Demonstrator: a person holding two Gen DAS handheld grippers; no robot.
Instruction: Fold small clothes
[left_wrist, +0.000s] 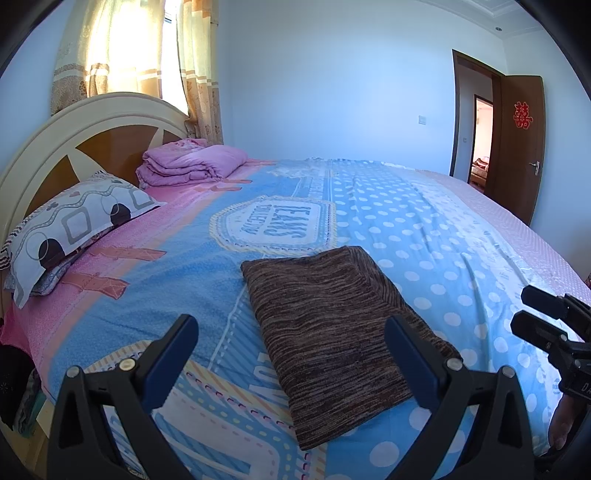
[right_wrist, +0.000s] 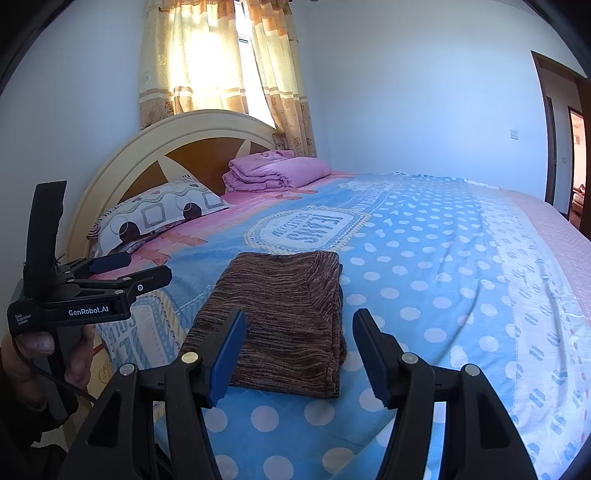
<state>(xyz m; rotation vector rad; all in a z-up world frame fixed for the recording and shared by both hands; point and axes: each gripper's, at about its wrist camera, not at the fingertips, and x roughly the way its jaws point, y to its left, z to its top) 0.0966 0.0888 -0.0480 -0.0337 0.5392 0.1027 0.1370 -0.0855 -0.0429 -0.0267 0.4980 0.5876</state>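
I see the brown folded cloth (left_wrist: 332, 332) lying flat on the bed cover (left_wrist: 424, 236), right in front of both grippers. My left gripper (left_wrist: 291, 332) is wide open and holds nothing. The cloth sits just past its fingers, a little toward its right finger, and I cannot tell if that finger touches it. My right gripper (right_wrist: 299, 354) is open about halfway and it holds nothing too. The cloth lies just ahead of it, more by its left finger. A hand (right_wrist: 40, 354) holds the left gripper off to the left of my right one. Far ahead of both grippers, by the headboard (right_wrist: 207, 129), I see a pillow (right_wrist: 159, 210) and a folded pink blanket (right_wrist: 273, 170)
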